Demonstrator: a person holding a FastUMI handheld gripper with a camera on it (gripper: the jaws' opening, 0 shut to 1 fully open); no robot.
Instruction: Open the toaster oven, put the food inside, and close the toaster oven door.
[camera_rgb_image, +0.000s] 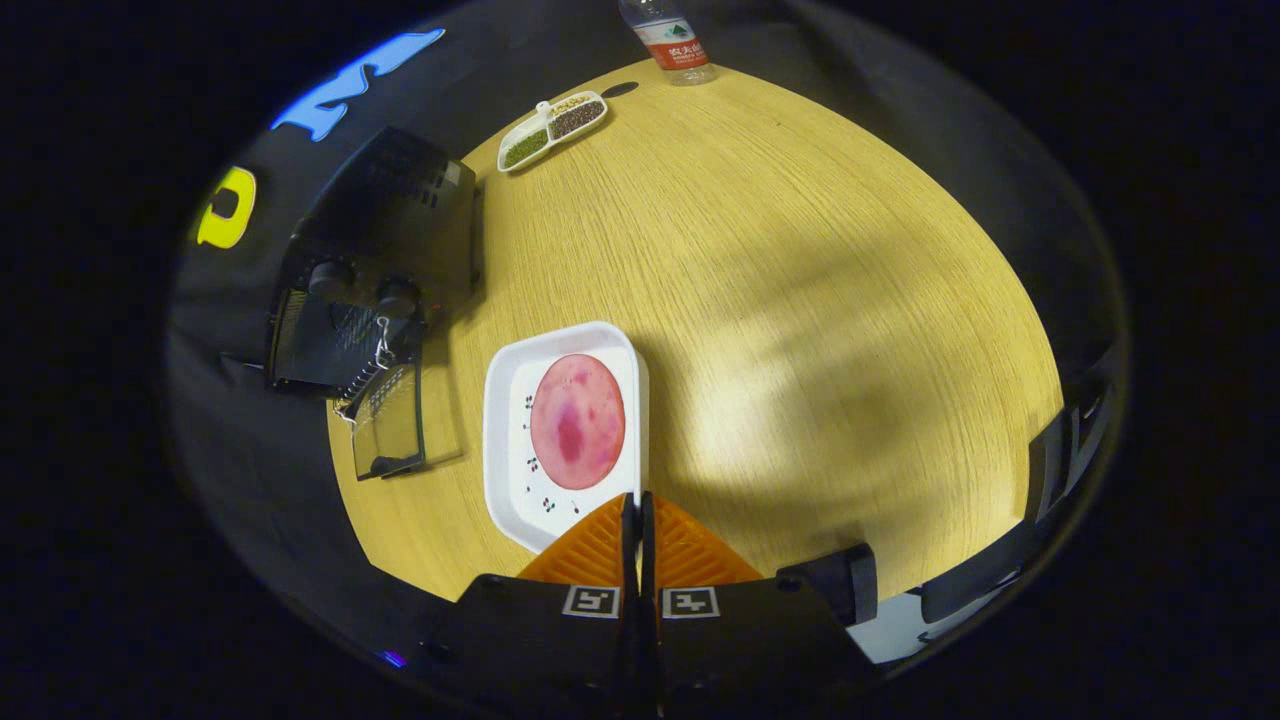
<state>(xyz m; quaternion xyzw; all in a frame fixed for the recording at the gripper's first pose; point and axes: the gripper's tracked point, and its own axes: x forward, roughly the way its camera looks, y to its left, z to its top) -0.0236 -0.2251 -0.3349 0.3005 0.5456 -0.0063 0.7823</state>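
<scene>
A white rectangular tray (505, 440) carries a round pink slice of food (577, 421) and sits just ahead of my fingers. My gripper (636, 500) has its orange fingers (590, 550) pressed together on the tray's near rim, which is pinched between the tips. The tray looks lifted above the wooden table (800, 300). To the left of the tray stands the black toaster oven (400, 210) with two knobs (398, 296). Its glass door (390, 420) hangs open and folded down, and the wire rack (320, 340) inside shows.
Beyond the tray, at the table's far side, lie a white divided dish (553, 130) of beans and seeds and a clear water bottle (672, 40). A black chair-like frame (1060, 450) stands off the table's right edge.
</scene>
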